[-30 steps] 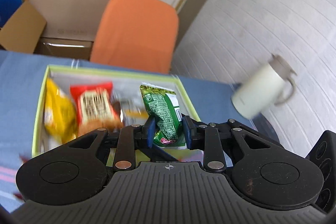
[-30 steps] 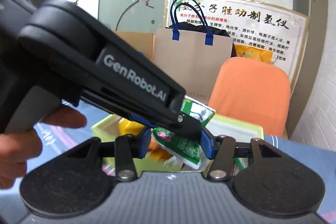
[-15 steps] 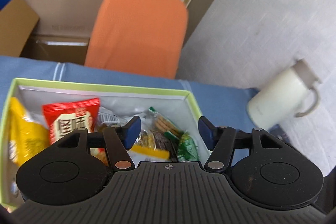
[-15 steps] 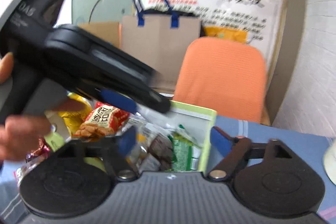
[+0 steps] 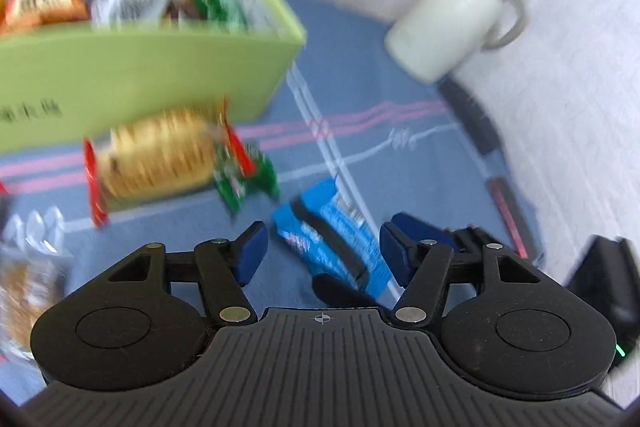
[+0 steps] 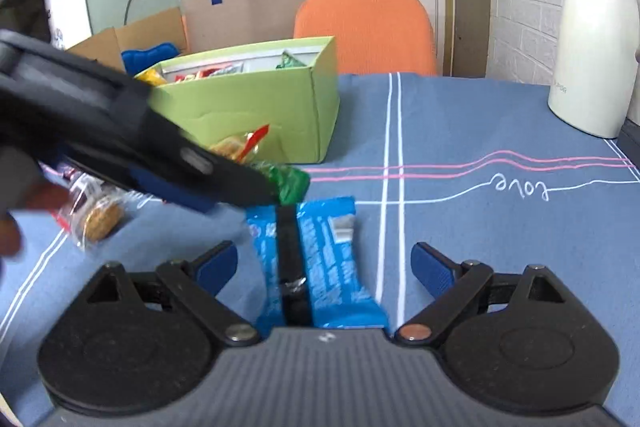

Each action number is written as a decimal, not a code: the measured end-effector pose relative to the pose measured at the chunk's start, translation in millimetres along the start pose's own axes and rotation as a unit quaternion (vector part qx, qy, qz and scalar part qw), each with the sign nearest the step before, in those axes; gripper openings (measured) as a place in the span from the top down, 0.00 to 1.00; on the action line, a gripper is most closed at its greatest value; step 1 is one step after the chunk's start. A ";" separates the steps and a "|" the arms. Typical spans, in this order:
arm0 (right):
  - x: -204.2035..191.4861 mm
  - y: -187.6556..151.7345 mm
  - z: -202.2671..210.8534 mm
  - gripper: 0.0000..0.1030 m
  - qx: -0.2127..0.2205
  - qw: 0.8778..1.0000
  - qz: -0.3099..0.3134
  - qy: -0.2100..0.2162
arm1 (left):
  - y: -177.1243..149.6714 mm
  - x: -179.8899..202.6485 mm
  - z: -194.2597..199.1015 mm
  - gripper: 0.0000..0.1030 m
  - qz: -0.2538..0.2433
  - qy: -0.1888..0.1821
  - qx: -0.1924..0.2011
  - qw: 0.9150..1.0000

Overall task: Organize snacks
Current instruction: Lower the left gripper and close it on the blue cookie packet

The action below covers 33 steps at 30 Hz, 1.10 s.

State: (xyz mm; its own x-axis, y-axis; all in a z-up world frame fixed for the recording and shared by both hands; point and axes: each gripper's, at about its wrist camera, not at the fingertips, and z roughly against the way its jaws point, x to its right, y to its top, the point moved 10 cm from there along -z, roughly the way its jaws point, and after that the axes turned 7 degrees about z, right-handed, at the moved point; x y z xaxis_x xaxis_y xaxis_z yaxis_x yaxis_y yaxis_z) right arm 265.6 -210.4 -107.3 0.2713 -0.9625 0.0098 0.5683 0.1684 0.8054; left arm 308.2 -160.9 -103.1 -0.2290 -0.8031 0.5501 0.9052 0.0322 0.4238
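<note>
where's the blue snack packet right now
The blue snack packet lies flat on the blue tablecloth, in front of the green box, between the open fingers in both wrist views.

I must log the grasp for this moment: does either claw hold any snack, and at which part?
Nothing is held. Both claws are open, left claw and right claw; the blue snack packet lies on the tablecloth between their fingers, not pressed.

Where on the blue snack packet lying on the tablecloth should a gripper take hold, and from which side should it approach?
Grip the blue snack packet across its narrow middle, coming down from above. It lies flat on the tablecloth, long and slim, so its long edges fit between open fingers. The right gripper already straddles it; nothing crowds its right edge.
</note>
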 end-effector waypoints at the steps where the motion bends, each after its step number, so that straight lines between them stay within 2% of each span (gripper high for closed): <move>1: -2.7 1.6 -1.2 0.10 -0.002 1.000 0.006 0.000 | -1.6 0.6 -5.9 0.55 0.002 0.003 -0.002 1.000; 4: -10.8 -1.7 -5.3 0.11 -0.009 1.000 0.026 0.004 | -5.0 1.2 -15.7 0.55 0.019 0.017 -0.009 1.000; 8: -22.1 -3.3 -15.0 0.25 -0.018 0.999 0.050 0.011 | -6.4 4.5 -25.2 0.58 0.020 0.035 -0.007 0.999; 10: -27.6 -3.1 -14.5 0.29 -0.018 0.998 0.051 0.023 | -9.0 8.9 -28.3 0.58 0.017 0.042 -0.006 0.999; 11: -30.5 -2.5 -13.6 0.32 -0.019 0.998 0.050 0.027 | -11.1 11.0 -28.5 0.63 0.014 0.043 -0.007 0.999; 17: -52.7 -2.8 -9.5 0.31 -0.018 0.997 0.063 0.027 | -16.7 -2.6 -16.4 0.71 0.018 0.055 -0.003 0.998; 26: -99.9 -2.4 5.4 0.29 -0.009 0.996 0.066 0.056 | -38.3 -31.3 27.3 0.72 0.038 0.060 0.013 0.997; 30: -117.0 -6.1 11.1 0.28 -0.006 0.995 0.066 0.069 | -51.5 -45.2 43.6 0.65 0.048 0.048 0.017 0.998; 33: -114.2 -10.8 17.1 0.25 -0.005 0.997 0.060 0.053 | -55.8 -57.4 55.0 0.58 0.073 0.022 0.020 0.997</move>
State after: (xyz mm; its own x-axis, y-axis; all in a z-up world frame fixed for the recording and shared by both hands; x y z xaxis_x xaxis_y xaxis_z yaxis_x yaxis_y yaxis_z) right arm 215.3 -106.0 -107.0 0.4184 -0.9073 0.0432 0.5334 0.2839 0.7968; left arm 251.1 -83.8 -118.8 -0.0787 -0.8139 0.5757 0.9127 0.1735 0.3700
